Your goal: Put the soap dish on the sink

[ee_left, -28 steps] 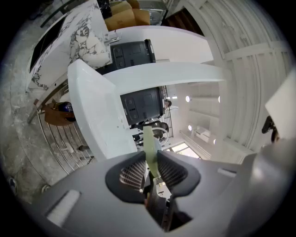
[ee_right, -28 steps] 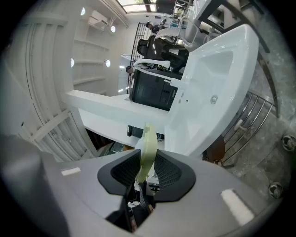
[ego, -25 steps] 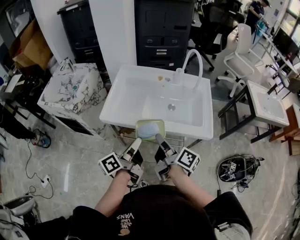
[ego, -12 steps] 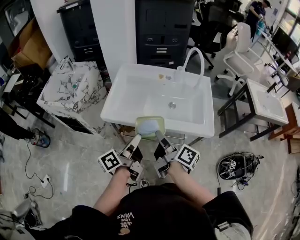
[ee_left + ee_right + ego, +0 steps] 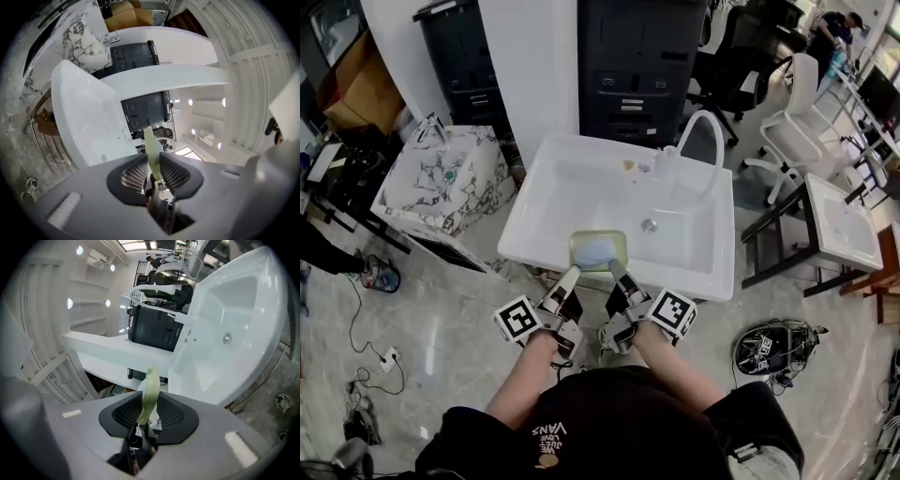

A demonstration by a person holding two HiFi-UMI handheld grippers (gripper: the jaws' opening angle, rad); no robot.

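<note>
The polished grey stone-look floor spread under everything, glossy and faintly veined. On it stood the sink, a broad white rectangular basin with a smooth, shiny glaze and softly rounded corners, carried on a thin metal frame. To its left sat a smaller marble-patterned vanity, white with dark veining. A slim white faucet arched over the sink's far rim.

The soap dish, a pale green rounded rectangle with a raised lip and a light blue oval inside it, was over the near rim of the sink, partly above the basin; whether it touched the rim could not be told.

The left claw was clamped on the dish's near left edge, and the right claw on its near right edge. Each gripper view showed the thin green lip pinched between dark ribbed pads.

A small round metal drain lay in the basin floor.
</note>
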